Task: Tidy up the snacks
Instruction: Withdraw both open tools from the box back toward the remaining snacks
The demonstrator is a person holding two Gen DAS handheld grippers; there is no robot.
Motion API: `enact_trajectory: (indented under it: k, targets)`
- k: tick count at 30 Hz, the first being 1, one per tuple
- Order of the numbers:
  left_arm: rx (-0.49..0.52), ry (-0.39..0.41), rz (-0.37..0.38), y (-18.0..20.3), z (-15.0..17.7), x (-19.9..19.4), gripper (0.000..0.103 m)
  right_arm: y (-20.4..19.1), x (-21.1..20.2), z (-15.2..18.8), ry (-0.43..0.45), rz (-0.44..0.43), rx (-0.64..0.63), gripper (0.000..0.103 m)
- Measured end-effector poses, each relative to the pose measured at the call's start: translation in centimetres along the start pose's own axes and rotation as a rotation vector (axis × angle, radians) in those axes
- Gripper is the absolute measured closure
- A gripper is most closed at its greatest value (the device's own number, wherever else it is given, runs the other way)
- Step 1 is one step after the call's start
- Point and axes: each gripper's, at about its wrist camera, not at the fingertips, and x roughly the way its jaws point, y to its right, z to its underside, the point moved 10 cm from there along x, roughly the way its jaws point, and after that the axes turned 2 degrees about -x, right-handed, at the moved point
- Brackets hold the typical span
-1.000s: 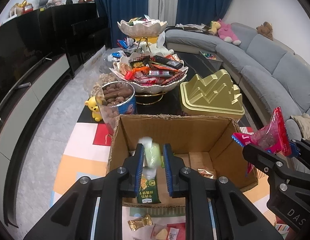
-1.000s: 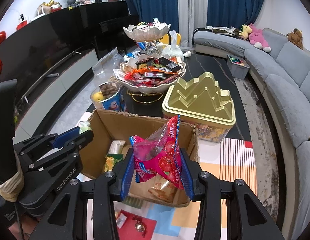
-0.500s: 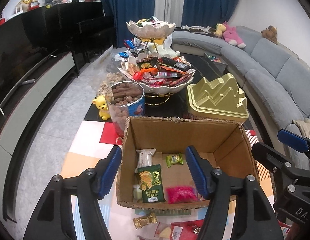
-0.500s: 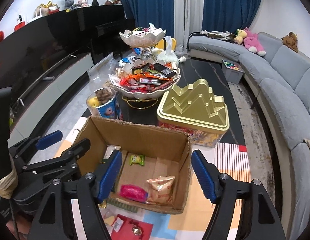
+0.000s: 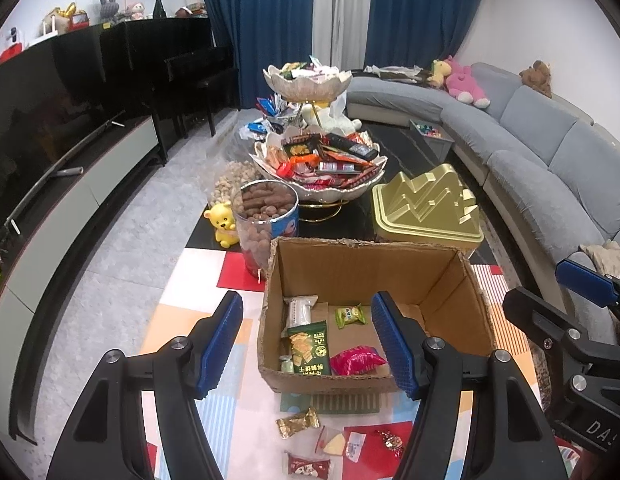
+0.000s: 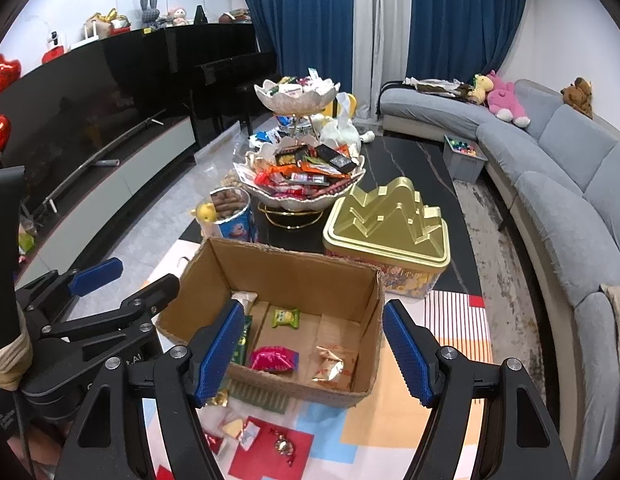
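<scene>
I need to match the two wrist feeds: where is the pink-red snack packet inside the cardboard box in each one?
Left wrist: pink-red snack packet lies at the box's near edge, lower centre, just right of the green packet.
Right wrist: pink-red snack packet sits lower centre-left, near the front wall, left of the gold-wrapped snack.
Shared landmark: the gold tin behind the cardboard box.

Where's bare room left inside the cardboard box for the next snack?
Cardboard box: bare floor at the back right, between the small green packet, the gold wrapper and the right wall. Crowded along the left wall and front: green biscuit pack, white packet, pink packet.
</scene>
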Motion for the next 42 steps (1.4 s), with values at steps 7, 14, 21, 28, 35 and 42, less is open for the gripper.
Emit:
enact_trajectory:
  k: [7,14,21,28,35,42]
  targets:
    - [0.002,0.022,0.0,-0.3,0.2,-2.2,0.037,-0.5,-2.1,0.3,0.022,0.001,-0.005,0.03]
    - [0.01,0.034,-0.001,-0.4,0.8,-3.8,0.037,-0.8,-3.1,1.1,0.032,-0.001,0.001,0.03]
    - [0.03,0.035,-0.008,-0.6,2.2,-4.5,0.036,-1.2,-3.4,2.3,0.031,-0.007,0.004,0.03]
    - [0.04,0.023,-0.016,-1.3,3.8,-4.5,0.035,-1.7,-3.1,3.6,0.013,-0.012,-0.009,0.031]
    - [0.05,0.006,-0.024,-1.6,5.8,-4.4,0.035,-2.0,-2.6,5.1,-0.011,-0.016,-0.011,0.031]
    - [0.049,-0.011,-0.024,-2.0,7.5,-3.9,0.034,-2.4,-2.1,6.5,-0.027,-0.016,-0.022,0.031]
